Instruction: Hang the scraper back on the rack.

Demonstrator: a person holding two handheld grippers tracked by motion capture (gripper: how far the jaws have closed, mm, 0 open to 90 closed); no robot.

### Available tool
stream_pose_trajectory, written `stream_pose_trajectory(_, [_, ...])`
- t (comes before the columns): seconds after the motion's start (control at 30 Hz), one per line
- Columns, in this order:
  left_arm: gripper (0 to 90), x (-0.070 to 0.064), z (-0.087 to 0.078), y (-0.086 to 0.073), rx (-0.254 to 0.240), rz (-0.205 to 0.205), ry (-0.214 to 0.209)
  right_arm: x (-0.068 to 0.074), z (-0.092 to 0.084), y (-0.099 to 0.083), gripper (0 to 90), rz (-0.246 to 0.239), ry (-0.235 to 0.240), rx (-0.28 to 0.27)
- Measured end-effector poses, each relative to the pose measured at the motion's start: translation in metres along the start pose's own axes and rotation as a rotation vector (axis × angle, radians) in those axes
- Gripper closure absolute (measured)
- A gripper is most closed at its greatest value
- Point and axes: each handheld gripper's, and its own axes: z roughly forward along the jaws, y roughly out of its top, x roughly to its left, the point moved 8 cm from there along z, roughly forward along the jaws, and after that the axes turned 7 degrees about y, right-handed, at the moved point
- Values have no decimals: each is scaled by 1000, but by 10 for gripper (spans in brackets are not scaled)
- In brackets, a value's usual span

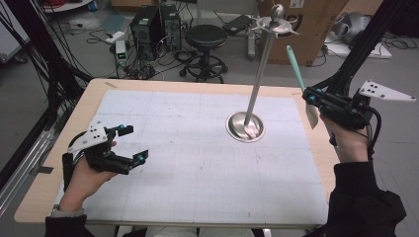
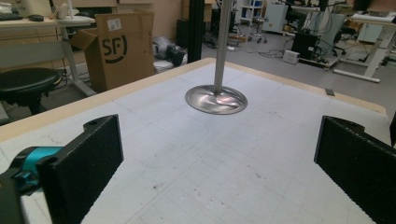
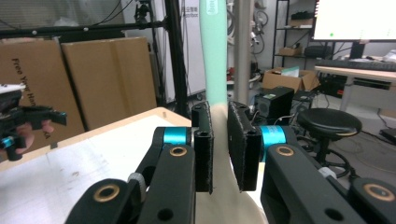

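My right gripper (image 1: 310, 97) is raised over the table's right edge, shut on a spatula (image 1: 296, 66) with a mint-green handle and a pale blade. In the right gripper view the two pads (image 3: 204, 140) press on the spatula (image 3: 215, 60) where handle meets blade, and the handle points up. A metal stand with a round base (image 1: 245, 127) and a tall pole (image 1: 261, 69) rises from the white mat, topped by hooks. My left gripper (image 1: 136, 144) rests at the table's left, open with nothing between its jaws. In its own view the left gripper (image 2: 217, 161) faces the stand's base (image 2: 216, 99).
A white gridded mat (image 1: 197, 163) covers the wooden table (image 1: 34, 197). Beyond the far edge stand a black stool (image 1: 206, 37), computer towers (image 1: 153, 24) and a cardboard box (image 1: 316, 29). A black frame post (image 1: 363, 44) slants up behind my right hand.
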Motion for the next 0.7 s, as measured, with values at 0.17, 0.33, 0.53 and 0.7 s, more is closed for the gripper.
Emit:
stream_pose_trajectory(0.17, [18,-1,1,-1,2,-4,-5,-7,-5,7,810,13,-14,-24])
stream_pose_trajectory(0.33, [18,-1,0,0,-6,-6,-6,-12,-5,10,810,27,-22,-48])
stream_pose_trajectory(0.53, [18,0,0,-1,0,-8,-5,-20,-7,13,810,35,-39,-70])
stream_pose_trajectory(0.7, [18,1,-1,-1,-4,-7,-1,-25,-4,17,810,42,-51,-56])
